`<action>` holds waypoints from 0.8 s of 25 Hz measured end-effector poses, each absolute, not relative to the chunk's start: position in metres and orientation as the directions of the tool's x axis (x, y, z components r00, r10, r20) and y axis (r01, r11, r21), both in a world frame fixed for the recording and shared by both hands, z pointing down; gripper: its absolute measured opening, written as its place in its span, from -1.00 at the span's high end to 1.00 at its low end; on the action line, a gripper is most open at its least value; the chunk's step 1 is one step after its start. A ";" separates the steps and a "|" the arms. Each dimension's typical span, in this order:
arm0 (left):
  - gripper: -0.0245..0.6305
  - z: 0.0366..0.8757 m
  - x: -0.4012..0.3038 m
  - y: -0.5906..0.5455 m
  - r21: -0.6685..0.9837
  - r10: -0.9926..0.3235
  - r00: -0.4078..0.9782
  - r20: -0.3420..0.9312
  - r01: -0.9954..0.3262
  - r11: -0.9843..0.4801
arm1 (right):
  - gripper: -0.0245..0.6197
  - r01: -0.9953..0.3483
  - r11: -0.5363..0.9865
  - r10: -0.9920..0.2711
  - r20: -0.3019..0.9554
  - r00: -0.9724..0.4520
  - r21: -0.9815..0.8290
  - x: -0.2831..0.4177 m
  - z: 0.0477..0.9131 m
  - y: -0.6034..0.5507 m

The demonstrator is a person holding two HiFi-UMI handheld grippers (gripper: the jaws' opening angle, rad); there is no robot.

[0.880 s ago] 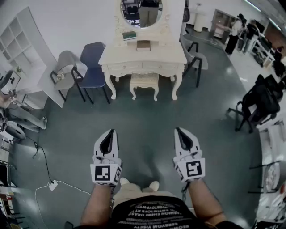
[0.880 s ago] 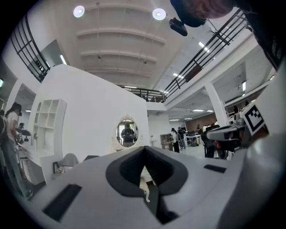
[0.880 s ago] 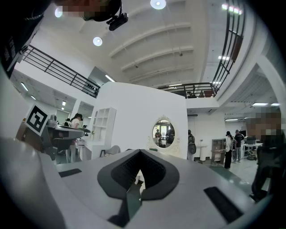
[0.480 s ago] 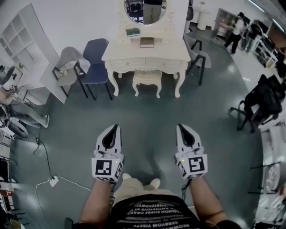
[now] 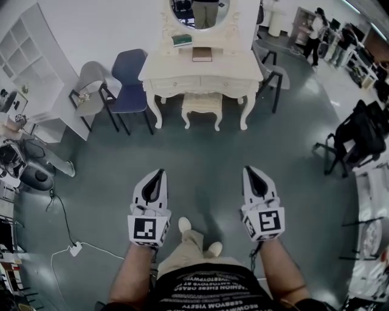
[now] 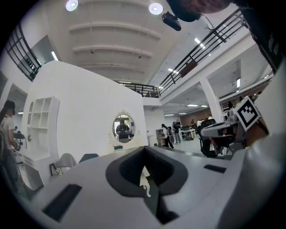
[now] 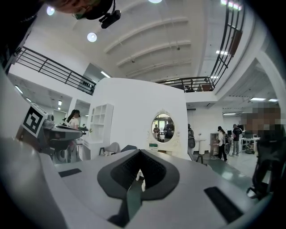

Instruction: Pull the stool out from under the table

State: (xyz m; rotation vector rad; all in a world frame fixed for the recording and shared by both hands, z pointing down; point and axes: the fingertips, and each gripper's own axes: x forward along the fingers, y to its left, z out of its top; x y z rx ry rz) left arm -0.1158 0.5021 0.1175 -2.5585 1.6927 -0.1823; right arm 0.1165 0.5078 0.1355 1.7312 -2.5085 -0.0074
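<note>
My left gripper (image 5: 160, 174) and my right gripper (image 5: 248, 171) are both closed, each pair of jaws pressed together with nothing between them. I hold them level and side by side, a gap between the two, both aimed at the table (image 5: 231, 65) across the room. In each gripper view the dark pads meet in a narrow V, and past them I see the oval mirror (image 5: 198, 8) on the white wall.

The stool (image 5: 202, 103) is tucked under the table, between the table's front legs, with its cream seat just below the drawer front. It is well apart from my grippers, with a stretch of grey-green floor (image 5: 200, 152) in between.

A green book (image 5: 181, 41) and a brown book (image 5: 202, 54) lie on the tabletop. To the left of the table stand a blue chair (image 5: 128, 85) and, beside it, a grey chair (image 5: 89, 85), with a white shelf unit (image 5: 24, 48) against the wall further left. Another chair (image 5: 275, 73) stands at the table's right end. Below the grippers, one of my shoes (image 5: 185, 225) is stepped forward on the floor.
</note>
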 end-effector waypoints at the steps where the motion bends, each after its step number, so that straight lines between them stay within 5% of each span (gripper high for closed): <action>1: 0.92 0.118 -0.119 0.494 -0.101 -0.921 0.384 0.058 -0.916 -0.388 | 0.92 -0.935 0.350 -0.935 0.077 -0.346 0.056 0.114 0.136 0.501; 20: 0.92 0.127 -0.169 0.351 -0.073 -0.902 0.431 0.039 -0.899 -0.432 | 0.92 -0.942 0.331 -0.939 0.118 -0.324 0.051 0.054 0.147 0.379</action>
